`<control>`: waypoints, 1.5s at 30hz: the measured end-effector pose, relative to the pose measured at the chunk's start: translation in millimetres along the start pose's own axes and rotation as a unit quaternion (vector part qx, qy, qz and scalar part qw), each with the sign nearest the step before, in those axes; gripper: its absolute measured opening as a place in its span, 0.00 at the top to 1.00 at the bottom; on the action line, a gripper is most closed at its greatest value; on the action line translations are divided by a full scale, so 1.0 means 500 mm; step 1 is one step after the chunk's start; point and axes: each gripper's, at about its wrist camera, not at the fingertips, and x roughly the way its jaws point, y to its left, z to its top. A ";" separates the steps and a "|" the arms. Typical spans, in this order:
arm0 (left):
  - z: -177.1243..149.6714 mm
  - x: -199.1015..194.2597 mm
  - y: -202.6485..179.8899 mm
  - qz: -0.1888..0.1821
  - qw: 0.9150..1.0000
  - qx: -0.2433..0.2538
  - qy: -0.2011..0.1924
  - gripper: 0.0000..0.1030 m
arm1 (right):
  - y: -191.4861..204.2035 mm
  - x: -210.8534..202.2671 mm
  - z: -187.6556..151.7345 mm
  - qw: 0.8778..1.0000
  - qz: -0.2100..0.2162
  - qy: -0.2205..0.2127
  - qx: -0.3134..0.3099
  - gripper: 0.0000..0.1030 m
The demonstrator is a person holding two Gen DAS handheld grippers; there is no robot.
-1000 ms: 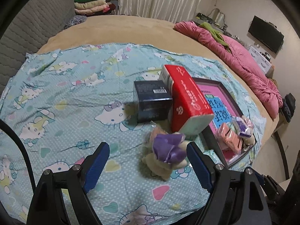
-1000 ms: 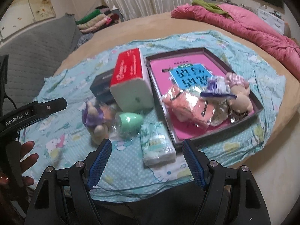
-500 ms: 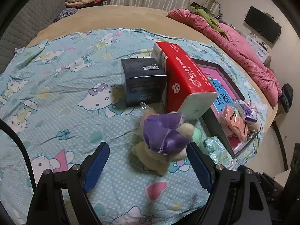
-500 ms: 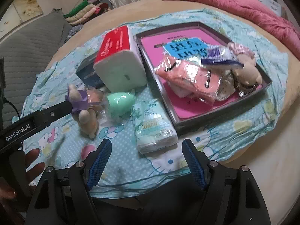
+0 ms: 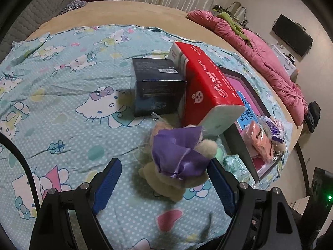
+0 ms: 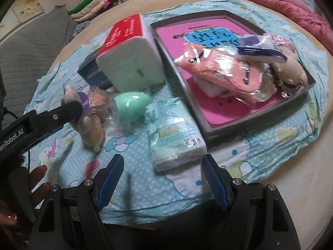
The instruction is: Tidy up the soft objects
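While both grippers hang over the patterned sheet, conditions stand as follows.

Left gripper (image 5: 164, 184): jaws spread wide, nothing clamped; the blue pads flank the plush toy without pressing on it. Its right-hand pad looks very near the toy's purple bow; contact cannot be confirmed.
Right gripper (image 6: 162, 179): jaws spread wide, empty; the tissue pack lies on the sheet just ahead of the gap between the pads.
Plush toy (image 5: 177, 166): beige, with a purple satin bow, lying on the sheet in front of the red tissue box; in the right wrist view one left finger crosses in front of it.
Tissue pack (image 6: 174, 133): soft, plastic-wrapped, pale green print, lying flat on the sheet, close against the tray's near outer wall.
Green egg-shaped item (image 6: 130, 105): wrapped in clear film, between plush toy and tissue pack, just in front of the red tissue box.
Tray (image 6: 260, 116): dark rim, pink printed liner, resting on the sheet at the right of the group.
Tray contents: a peach bundle in clear wrap (image 6: 220, 73), a purple-and-white packet (image 6: 260, 45) on top of it, and a second beige plush (image 6: 291, 70) at the far corner.
Red tissue box (image 5: 208, 83): lying against the tray's left wall.
Dark box (image 5: 158, 83): touching the red tissue box on its left.
Sheet (image 5: 62, 104): light blue, cartoon-cat print, spread over a tan bed.
Person: fingers (image 6: 39, 175) visible at the lower left, on the left gripper's handle.
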 end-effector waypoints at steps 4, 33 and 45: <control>0.000 0.001 0.018 -0.008 1.000 -0.007 0.007 0.19 | 0.028 -0.010 0.001 0.999 0.015 -0.018 -0.027 0.24; -0.016 -0.017 0.061 -0.028 0.999 0.004 0.043 0.18 | 0.073 0.037 0.041 0.989 -0.078 -0.044 -0.114 0.24; -0.020 -0.009 0.054 -0.032 0.998 0.008 0.044 0.18 | 0.114 0.120 0.045 0.948 -0.196 -0.022 -0.248 0.52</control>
